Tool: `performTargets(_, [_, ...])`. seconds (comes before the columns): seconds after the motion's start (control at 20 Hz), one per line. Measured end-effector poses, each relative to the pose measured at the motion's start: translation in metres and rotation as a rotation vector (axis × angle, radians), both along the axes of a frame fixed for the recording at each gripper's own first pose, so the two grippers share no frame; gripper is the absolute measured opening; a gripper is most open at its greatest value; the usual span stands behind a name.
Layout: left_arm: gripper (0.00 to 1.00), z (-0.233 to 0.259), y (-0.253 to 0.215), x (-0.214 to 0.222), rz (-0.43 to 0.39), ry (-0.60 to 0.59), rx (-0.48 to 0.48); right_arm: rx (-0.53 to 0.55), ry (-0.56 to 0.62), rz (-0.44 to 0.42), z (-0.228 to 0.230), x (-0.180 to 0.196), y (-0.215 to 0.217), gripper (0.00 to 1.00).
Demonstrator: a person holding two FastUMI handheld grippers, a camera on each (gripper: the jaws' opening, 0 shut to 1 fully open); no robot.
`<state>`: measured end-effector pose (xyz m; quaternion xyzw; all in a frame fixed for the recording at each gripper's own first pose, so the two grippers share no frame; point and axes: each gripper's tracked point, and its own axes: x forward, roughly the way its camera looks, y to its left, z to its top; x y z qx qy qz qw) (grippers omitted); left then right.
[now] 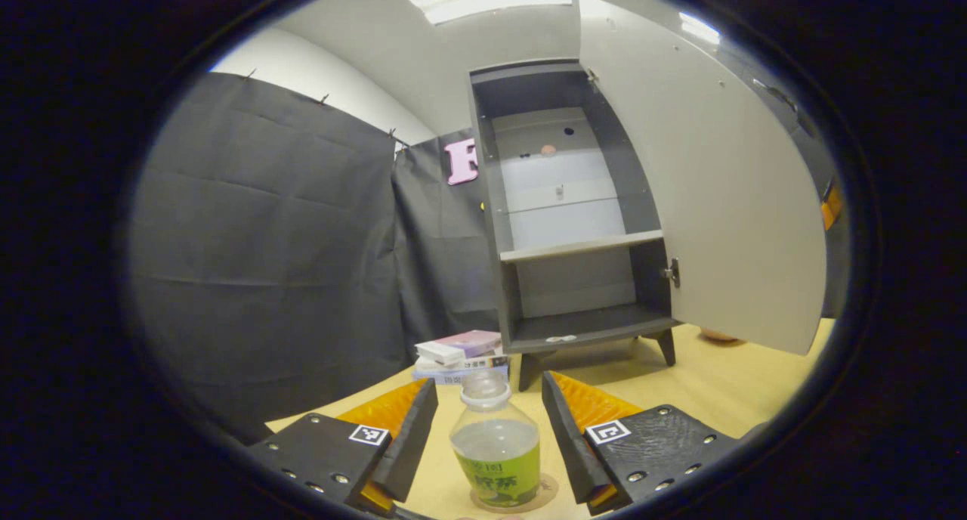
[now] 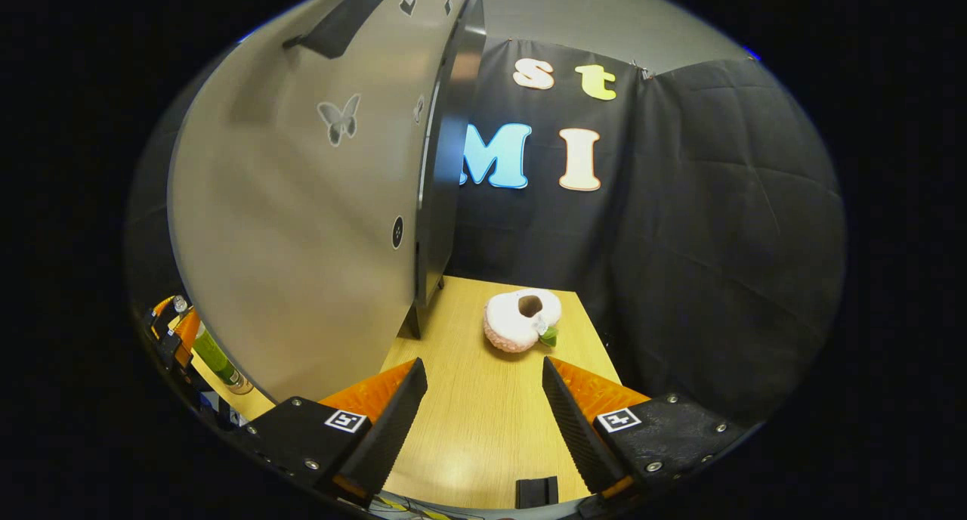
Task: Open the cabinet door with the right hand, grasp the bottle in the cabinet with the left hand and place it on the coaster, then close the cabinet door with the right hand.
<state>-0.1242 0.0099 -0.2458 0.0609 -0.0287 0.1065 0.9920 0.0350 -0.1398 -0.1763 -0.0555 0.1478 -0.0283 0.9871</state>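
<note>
Your left gripper [image 1: 489, 429] stands wide around the bottle [image 1: 496, 446], not pressing it, on the coaster [image 1: 548, 488]; your right gripper [image 2: 483, 414] is wide beside the open cabinet door [image 2: 302, 225].

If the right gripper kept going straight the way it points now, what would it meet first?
Probably nothing close: the right gripper is open over bare table, and the first thing ahead is the pink plush toy, slightly right of centre. The open cabinet door stands to its left, seemingly off that line.

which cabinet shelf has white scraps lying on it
The bottom shelf of the open cabinet: pale scraps lie near its front edge. The middle shelf looks bare.
</note>
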Motion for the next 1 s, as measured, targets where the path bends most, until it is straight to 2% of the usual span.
performTargets(0.1, [0.81,0.033,-0.001,-0.001,0.002,-0.021,0.013,0.015,-0.023,-0.004,0.014,-0.004,-0.002,0.95])
performTargets(0.2, [0.84,0.064,-0.012,0.001,-0.031,-0.038,0.004,0.029,-0.032,-0.016,0.027,-0.008,-0.006,0.95])
performTargets(0.25, [0.79,0.077,-0.016,0.002,-0.044,-0.036,-0.004,0.04,-0.038,-0.016,0.033,-0.011,-0.007,0.94])
performTargets(0.4, [0.79,0.11,-0.035,0.0,-0.085,0.0,-0.02,0.077,-0.054,-0.001,0.053,-0.02,-0.003,0.95])
performTargets(0.45, [0.83,0.127,-0.041,-0.002,-0.095,-0.003,-0.02,0.084,-0.063,0.002,0.062,-0.023,-0.002,0.95])
performTargets(0.55, [0.75,0.158,-0.057,-0.008,-0.12,-0.001,-0.029,0.1,-0.088,0.014,0.083,-0.026,0.001,0.95])
performTargets(0.65, [0.83,0.183,-0.078,-0.012,-0.162,0.005,-0.041,0.121,-0.126,0.017,0.108,-0.029,0.004,0.95])
performTargets(0.75, [0.75,0.211,-0.088,-0.017,-0.174,0.001,-0.007,0.146,-0.183,0.035,0.139,-0.026,0.011,0.95])
performTargets(0.8, [0.83,0.222,-0.092,-0.022,-0.182,-0.006,0.004,0.168,-0.215,0.053,0.154,-0.026,0.017,0.95])
performTargets(0.95, [0.78,0.243,-0.102,-0.029,-0.195,-0.024,0.015,0.198,-0.265,0.098,0.178,-0.027,0.03,0.96])
performTargets(1.0, [0.81,0.244,-0.103,-0.026,-0.202,-0.026,0.01,0.19,-0.271,0.102,0.182,-0.027,0.033,0.95])
